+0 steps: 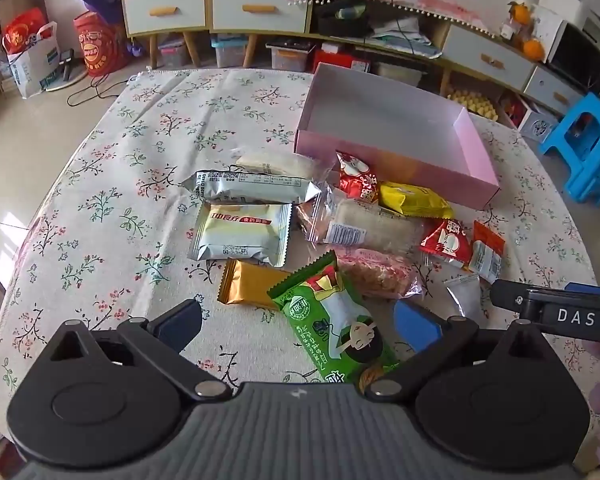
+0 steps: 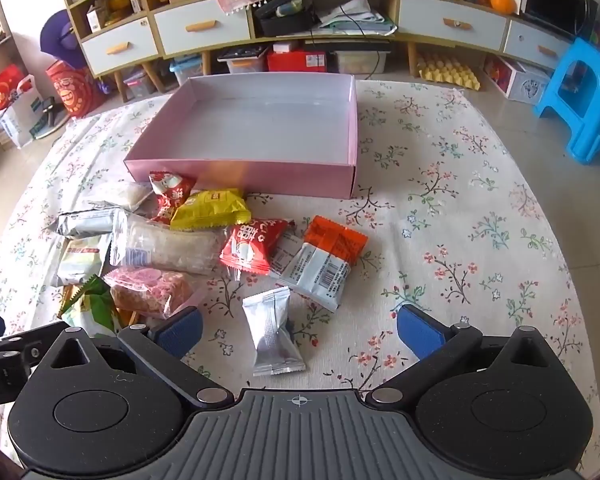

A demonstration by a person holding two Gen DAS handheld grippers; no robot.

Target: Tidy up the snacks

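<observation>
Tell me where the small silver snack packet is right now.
In the right wrist view the small silver packet lies on the floral tablecloth between the open right hand-held gripper's fingers, just in front of the orange-and-white packet.

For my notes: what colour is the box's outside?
Pink box; the right wrist view shows it best.

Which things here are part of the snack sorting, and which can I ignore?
Job:
- pink box, nothing in it yet
- green packet
- silver packet
- yellow packet
- orange-and-white packet

Lying about:
- blue stool
- drawer cabinets
- oranges
</observation>
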